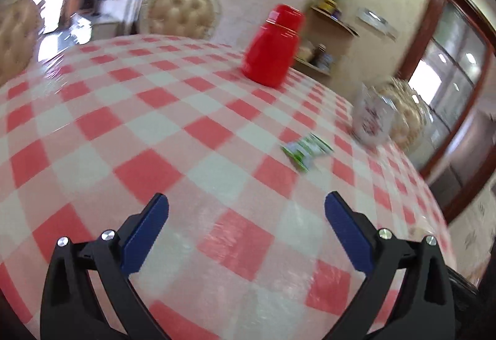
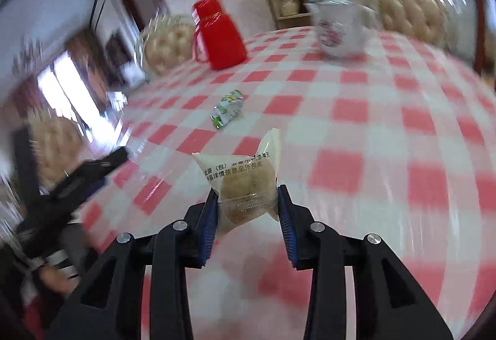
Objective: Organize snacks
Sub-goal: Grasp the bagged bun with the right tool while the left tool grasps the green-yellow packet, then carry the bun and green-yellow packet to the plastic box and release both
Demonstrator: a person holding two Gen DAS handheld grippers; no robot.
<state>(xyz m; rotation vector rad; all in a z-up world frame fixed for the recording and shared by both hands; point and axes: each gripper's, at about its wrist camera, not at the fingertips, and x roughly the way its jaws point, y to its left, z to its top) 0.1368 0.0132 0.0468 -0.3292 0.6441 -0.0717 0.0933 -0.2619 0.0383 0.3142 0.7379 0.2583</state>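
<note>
The right tool (image 2: 246, 209) grips a clear-wrapped round snack (image 2: 245, 185) between its blue pads, above the checkered desk (image 2: 372, 123). The left tool (image 1: 246, 216) hangs spread, holding nothing. Farther off stand a red jug (image 2: 217, 36) and a white container (image 2: 339, 30); a green snack packet (image 2: 228, 109) lies between.

Both wrist views look obliquely down, close over the checked table (image 1: 186, 129), sharing the red jar (image 2: 218, 36).

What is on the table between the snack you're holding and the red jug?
A green packet lies between the snack and red jug, in the right wrist view.
</note>
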